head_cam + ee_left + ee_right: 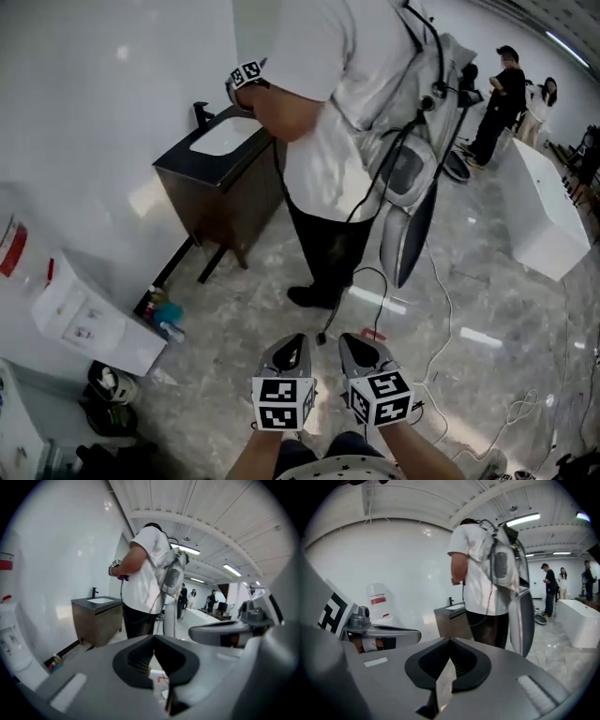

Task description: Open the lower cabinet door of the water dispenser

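The white water dispenser (pixel 86 317) stands against the wall at the left of the head view, seen from above; its lower cabinet door is hidden under the tap panel. Its bottle with a red label (pixel 378 603) shows in the right gripper view, and its body (pixel 10 641) sits at the left edge of the left gripper view. My left gripper (pixel 291 352) and right gripper (pixel 360 354) are side by side low in the middle, well right of the dispenser, both shut and holding nothing. Their jaw tips meet at the left gripper (pixel 153 636) and the right gripper (pixel 450 640).
A person in a white shirt (pixel 323 112) with a backpack rig stands ahead at a dark sink cabinet (pixel 220 183). Cables (pixel 441 309) trail over the marble floor. Small bottles (pixel 165 317) sit by the wall, a dark bag (pixel 108 394) beside the dispenser, a white tub (pixel 548 216) and people (pixel 497 94) far right.
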The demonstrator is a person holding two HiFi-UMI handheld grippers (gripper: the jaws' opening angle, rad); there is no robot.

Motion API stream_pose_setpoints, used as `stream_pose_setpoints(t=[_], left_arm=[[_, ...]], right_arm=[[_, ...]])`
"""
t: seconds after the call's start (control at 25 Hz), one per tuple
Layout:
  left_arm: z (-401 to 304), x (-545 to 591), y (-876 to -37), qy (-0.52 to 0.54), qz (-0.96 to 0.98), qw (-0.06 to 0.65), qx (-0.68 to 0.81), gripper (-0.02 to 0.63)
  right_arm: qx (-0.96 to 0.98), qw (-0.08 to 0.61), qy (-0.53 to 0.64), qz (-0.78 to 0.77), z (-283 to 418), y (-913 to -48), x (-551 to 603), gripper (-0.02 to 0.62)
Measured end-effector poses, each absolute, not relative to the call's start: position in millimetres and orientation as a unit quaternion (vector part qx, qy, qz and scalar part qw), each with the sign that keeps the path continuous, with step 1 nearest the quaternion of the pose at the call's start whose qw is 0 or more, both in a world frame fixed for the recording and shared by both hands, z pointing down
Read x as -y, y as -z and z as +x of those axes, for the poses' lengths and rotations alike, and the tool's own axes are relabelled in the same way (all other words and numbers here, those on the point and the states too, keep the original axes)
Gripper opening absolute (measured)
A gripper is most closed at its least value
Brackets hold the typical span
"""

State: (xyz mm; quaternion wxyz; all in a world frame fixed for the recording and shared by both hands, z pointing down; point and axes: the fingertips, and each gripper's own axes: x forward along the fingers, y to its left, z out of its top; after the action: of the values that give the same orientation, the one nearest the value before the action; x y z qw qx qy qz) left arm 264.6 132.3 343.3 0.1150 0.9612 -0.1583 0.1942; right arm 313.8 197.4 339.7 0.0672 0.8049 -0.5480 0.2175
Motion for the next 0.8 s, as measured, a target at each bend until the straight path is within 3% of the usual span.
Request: stream_pose_setpoints(t=[0.44, 0.8], left_arm=[[104.2, 65.2, -370.9, -0.184, 0.904, 0.156, 0.352, 0.006], [-42.9, 161.7, -414.0, -0.202, 0.822, 0.203, 0.492, 0.006]], right_arm=[[0.695, 0.112, -0.218, 0.676, 183.4, -367.9, 24.3, -0.005], [0.794, 0.164, -0.229, 0.539, 45.6, -401.0, 153.9, -0.006]])
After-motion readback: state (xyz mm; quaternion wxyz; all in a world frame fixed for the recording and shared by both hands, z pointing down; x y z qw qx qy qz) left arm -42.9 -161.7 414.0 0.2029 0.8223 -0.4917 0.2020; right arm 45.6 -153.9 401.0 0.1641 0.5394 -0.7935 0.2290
